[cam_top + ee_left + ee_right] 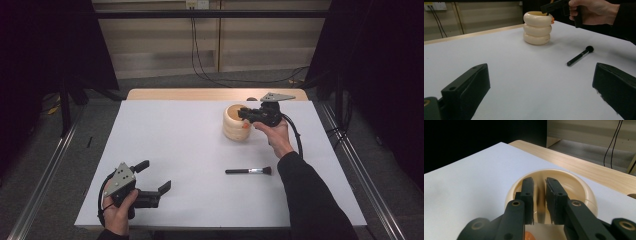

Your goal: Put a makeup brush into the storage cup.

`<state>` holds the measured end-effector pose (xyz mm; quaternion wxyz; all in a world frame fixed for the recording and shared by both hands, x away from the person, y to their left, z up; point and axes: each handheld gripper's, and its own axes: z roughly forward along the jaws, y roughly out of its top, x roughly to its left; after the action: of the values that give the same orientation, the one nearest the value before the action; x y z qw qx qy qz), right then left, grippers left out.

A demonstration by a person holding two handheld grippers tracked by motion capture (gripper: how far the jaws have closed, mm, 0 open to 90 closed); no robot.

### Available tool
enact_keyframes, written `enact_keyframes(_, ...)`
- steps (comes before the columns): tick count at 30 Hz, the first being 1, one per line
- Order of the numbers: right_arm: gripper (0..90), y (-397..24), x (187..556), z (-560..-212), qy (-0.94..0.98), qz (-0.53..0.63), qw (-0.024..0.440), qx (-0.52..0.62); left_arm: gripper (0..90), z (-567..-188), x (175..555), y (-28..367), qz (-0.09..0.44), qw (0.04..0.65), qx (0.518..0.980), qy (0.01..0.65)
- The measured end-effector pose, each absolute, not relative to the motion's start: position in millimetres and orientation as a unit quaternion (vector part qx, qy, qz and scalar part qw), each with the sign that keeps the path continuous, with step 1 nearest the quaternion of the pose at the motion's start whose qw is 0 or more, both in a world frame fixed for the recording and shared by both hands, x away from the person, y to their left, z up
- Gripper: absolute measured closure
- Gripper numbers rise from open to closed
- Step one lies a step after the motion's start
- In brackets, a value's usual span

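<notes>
The cream holder (236,122) sat under my right gripper (539,195), jaws slightly parted over its mouth, nothing pinched, apparently to release something inside

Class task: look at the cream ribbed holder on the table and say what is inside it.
The right gripper has its jaws over the holder's mouth, slightly apart. A thin pale handle stands between them, leaning on the inner wall. The jaws hide the holder's floor, so anything else in there stays unseen.
</notes>
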<state>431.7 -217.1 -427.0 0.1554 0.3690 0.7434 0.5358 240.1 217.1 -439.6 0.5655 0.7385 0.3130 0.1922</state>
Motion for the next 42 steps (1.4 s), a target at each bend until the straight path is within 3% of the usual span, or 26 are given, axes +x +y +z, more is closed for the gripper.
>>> enact_keyframes(7, 57.6, -217.3, 430.6, -424.2, 0.74, 0.537, 0.161, 0.372, 1.1, -439.7, 240.1, 217.5, 0.194, 0.563, 0.74, 0.314)
enact_keyframes(9, 47.2, -218.9, 429.3, -422.6, 0.737, 0.54, 0.164, 0.373, 1.1, -439.8, 240.3, 217.5, 0.193, 0.564, 0.74, 0.313)
enact_keyframes(10, 47.2, -218.9, 429.3, -422.6, 0.737, 0.54, 0.164, 0.373, 1.1, -439.7, 240.2, 217.5, 0.193, 0.564, 0.74, 0.313)
enact_keyframes(12, 33.8, -222.3, 427.5, -420.9, 0.732, 0.538, 0.172, 0.381, 1.1, -439.7, 240.2, 217.6, 0.193, 0.563, 0.74, 0.313)
enact_keyframes(13, 33.8, -222.3, 427.5, -420.9, 0.732, 0.538, 0.172, 0.381, 1.1, -439.7, 240.2, 217.6, 0.193, 0.564, 0.74, 0.313)
enact_keyframes(14, 25.9, -225.1, 426.9, -419.6, 0.728, 0.539, 0.174, 0.387, 1.1, -439.7, 240.2, 217.6, 0.193, 0.563, 0.74, 0.313)
enact_keyframes(20, 10.3, -226.0, 421.8, -417.1, 0.727, 0.54, 0.18, 0.384, 1.1, -439.1, 240.2, 217.6, 0.198, 0.56, 0.744, 0.307)
enact_keyframes(28, 0.3, -238.2, 412.9, -419.9, 0.723, 0.544, 0.174, 0.389, 1.1, -439.3, 240.2, 217.8, 0.196, 0.563, 0.74, 0.312)
enact_keyframes(42, 0.6, -248.3, 392.6, -415.8, 0.72, 0.543, 0.186, 0.389, 1.1, -438.7, 240.6, 218.1, 0.198, 0.561, 0.741, 0.312)
